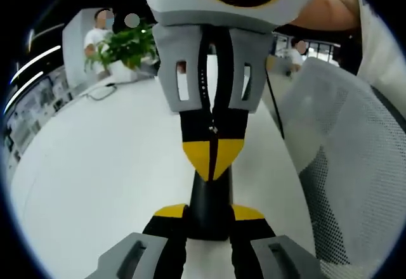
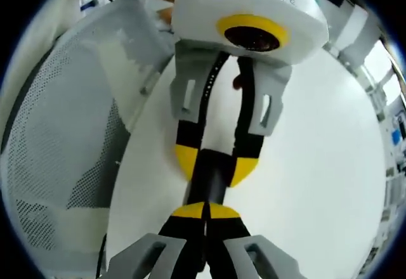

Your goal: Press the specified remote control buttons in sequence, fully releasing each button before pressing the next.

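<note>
The slim black remote control (image 1: 209,206) lies flat on the round white table (image 1: 95,171), at six o'clock in the left gripper view, clamped between the two yellow-tipped black pads of the left gripper (image 1: 209,214), which pinch its near end from either side. In the right gripper view the same remote (image 2: 208,184) runs up the centre, with the left gripper (image 2: 212,160) reaching in from twelve o'clock and grasping it on both flanks. The right gripper (image 2: 205,212) rises from six o'clock with its fingers pressed together, their yellow tips meeting right at the remote's end; in the left gripper view that right gripper (image 1: 212,158) comes down from twelve o'clock, its closed tips resting on the remote's far end. A white mesh office chair (image 1: 346,165) stands at three o'clock beside the table edge. At eleven o'clock a green potted plant (image 1: 124,47) sits at the table's far edge, with a thin cable (image 1: 101,92) just beside it, and a seated person (image 1: 95,38) is behind the plant. A person's sleeve (image 1: 380,44) shows at two o'clock.
</note>
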`<state>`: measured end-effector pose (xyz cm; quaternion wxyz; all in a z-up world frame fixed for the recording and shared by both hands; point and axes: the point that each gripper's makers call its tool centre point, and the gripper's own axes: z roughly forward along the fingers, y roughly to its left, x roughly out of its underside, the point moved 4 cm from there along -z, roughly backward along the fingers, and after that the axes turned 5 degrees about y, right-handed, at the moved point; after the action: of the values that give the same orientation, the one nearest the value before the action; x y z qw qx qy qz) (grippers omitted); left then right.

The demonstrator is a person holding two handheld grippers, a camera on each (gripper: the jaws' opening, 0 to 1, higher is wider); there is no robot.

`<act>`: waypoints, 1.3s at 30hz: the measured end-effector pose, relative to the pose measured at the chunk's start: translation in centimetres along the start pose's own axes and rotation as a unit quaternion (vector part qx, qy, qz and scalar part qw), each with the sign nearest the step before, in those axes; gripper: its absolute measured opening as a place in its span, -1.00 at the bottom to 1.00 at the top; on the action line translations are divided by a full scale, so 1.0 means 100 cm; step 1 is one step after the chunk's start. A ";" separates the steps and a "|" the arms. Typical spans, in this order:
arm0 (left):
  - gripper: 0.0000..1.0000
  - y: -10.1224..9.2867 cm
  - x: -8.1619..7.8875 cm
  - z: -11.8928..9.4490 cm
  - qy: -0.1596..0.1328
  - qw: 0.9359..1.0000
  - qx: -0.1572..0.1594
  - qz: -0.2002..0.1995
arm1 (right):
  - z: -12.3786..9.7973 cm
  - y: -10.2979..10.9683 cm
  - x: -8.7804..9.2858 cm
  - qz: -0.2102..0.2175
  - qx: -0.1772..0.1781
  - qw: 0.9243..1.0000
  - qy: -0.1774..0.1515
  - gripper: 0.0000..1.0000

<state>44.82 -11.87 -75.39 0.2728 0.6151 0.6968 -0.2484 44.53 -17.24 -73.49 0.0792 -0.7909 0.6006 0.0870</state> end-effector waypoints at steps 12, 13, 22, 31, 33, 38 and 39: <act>-0.51 -0.001 0.000 -0.001 0.000 1.000 0.000 0.000 | 0.002 -0.001 -0.001 0.004 -0.005 1.000 0.009 -1.00; -0.51 -0.001 0.000 -0.001 0.000 1.000 -0.001 0.000 | 0.003 -0.002 -0.001 0.003 -0.006 1.000 0.012 -1.00; -0.51 -0.001 -0.001 -0.001 0.002 1.000 -0.002 -0.001 | 0.005 -0.003 -0.002 0.017 -0.010 0.999 0.042 -1.00; -0.51 0.000 -0.001 -0.001 0.006 1.000 -0.001 0.001 | 0.003 -0.002 0.003 0.060 0.007 0.998 -0.004 -1.00; -0.51 0.000 -0.001 -0.001 0.007 1.000 -0.002 0.000 | 0.002 -0.002 0.004 0.066 0.010 0.998 -0.013 -1.00; -0.51 0.000 -0.002 -0.001 0.010 1.000 -0.002 -0.001 | 0.002 0.000 0.003 0.064 0.016 0.998 -0.016 -1.00; -0.51 0.000 -0.002 0.000 0.011 1.000 -0.002 -0.001 | 0.002 0.000 0.003 0.062 0.017 0.998 -0.016 -1.00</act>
<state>44.81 -11.96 -75.23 0.2663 0.6166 0.7007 -0.2405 44.58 -17.46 -73.72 0.0965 -0.7493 0.6484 0.0942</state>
